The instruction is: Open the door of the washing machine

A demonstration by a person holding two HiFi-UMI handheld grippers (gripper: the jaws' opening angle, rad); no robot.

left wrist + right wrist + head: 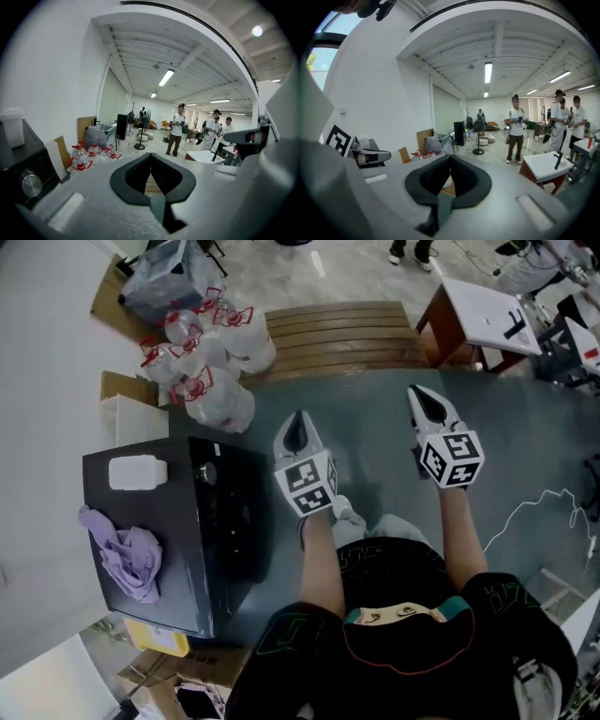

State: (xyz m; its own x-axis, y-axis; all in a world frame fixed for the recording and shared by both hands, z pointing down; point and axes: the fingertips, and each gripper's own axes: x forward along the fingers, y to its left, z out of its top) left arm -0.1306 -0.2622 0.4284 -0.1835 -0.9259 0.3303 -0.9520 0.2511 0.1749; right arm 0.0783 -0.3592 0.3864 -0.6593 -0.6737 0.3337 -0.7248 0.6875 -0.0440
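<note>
The dark grey washing machine [150, 540] stands at the left of the head view, its front with a knob [208, 474] and the door [239, 531] facing right; the door looks closed. A white container [138, 472] and a purple cloth [127, 559] lie on its top. My left gripper [296, 420] hangs shut and empty just right of the machine's front. My right gripper [424, 395] is farther right, also shut and empty. In the left gripper view the shut gripper [150, 157] points into the room, with the washing machine's knob [29, 183] at the left edge. The right gripper [450, 158] shows the same.
Several water bottles with red handles [211, 362] lie beyond the machine. A wooden slatted bench [342, 334] sits ahead, a white-topped table [487, 315] at the upper right, a white cable [534, 507] on the floor at right. Several people [516, 126] stand far off.
</note>
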